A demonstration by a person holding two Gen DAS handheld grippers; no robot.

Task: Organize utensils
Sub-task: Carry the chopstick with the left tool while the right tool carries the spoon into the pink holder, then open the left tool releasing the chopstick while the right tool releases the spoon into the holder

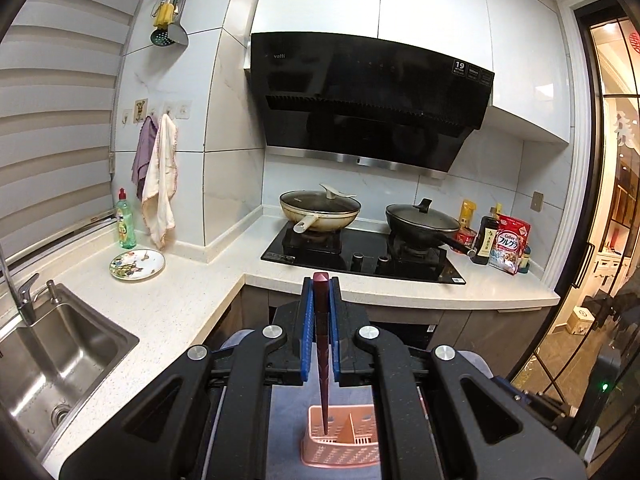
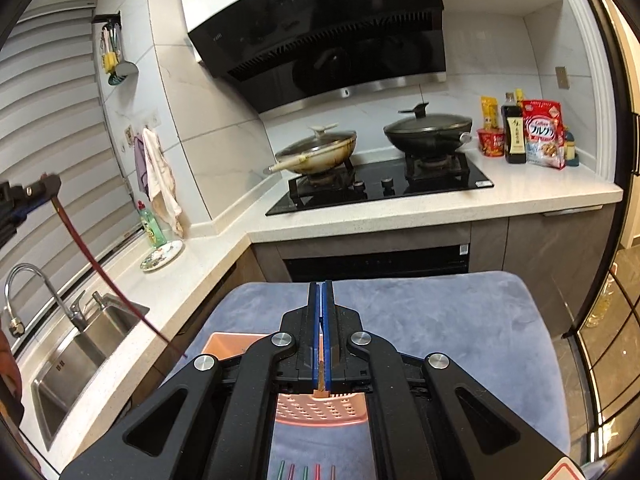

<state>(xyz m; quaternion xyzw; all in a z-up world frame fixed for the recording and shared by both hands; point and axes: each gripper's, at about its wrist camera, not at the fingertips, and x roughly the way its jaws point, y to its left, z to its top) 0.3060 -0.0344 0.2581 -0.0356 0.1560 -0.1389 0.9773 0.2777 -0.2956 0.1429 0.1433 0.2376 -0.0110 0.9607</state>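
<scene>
Your left gripper (image 1: 321, 300) has its fingers (image 1: 307, 316) closed on a dark red chopstick (image 1: 322, 360), gripped near its thick top end. The stick hangs below the fingers, its thin tip down in the pink basket (image 1: 340, 446), in the compartment left of the divider as that wrist camera sees it. The chopstick is stiff, light and smooth, so judge it likely to swivel or slip in a pinch this close to the end; a hold nearer the middle would steady it.

The basket stands on a grey-blue cloth (image 2: 420, 312) directly beneath both grippers. It looks like thin perforated plastic, light enough to tip or slide if a stick drags on its rim.

Your right gripper (image 2: 321, 300) has its fingers (image 2: 329, 320) pressed nearly together on a thin brownish piece (image 2: 321, 376); what it is cannot be told. It sits just over the basket's near wall.

A row of coloured sticks (image 2: 306, 472) lies on the cloth behind the right fingers. Ahead of them the cloth is open; its left edge lies close beside the basket, with the sink worktop (image 2: 132, 300) beyond.
</scene>
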